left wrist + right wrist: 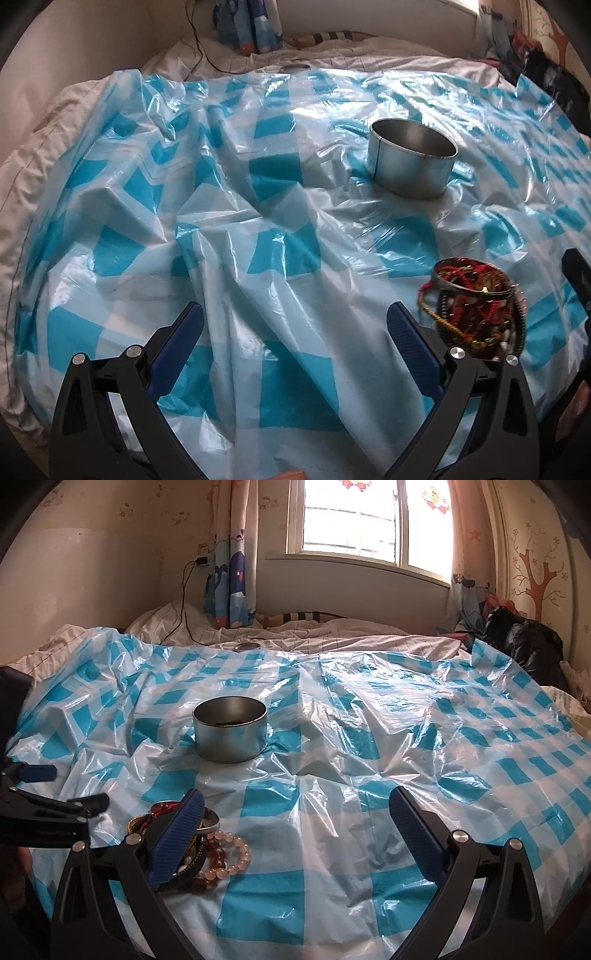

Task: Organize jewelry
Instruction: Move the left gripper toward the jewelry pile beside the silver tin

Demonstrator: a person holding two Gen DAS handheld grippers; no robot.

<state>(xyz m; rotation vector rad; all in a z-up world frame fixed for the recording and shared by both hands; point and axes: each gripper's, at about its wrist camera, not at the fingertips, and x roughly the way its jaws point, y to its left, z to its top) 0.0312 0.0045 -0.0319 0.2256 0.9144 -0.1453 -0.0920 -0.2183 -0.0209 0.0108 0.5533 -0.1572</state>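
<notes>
1. My landmark is the round metal tin (230, 734), a short open cylinder of dull brushed steel with a vertical seam on its side. It stands upright, mouth to the ceiling, and something small and dark lies on its bottom (too dim to name).
2. It sits on a crinkly plastic sheet (369, 738) in blue and white checks, glossy and heaped into ridges over a pale quilt (332, 638).
3. On the near side of the tin, well apart from it, lies the jewelry pile (476, 310): red braided cords, a gold twisted rope, dark bead strings and a plain silver bangle, tangled in a roundish heap with no clear long axis.
4. From my right wrist view, a bracelet of translucent peach beads (225, 860) lies flat at the pile's edge.
5. My left gripper (295, 332) hangs nearer than the tin, its ribbed blue pads wide apart, holding nothing.
6. My right gripper (295, 819) also stands wide apart and empty; one pad hides part of the pile.
</notes>
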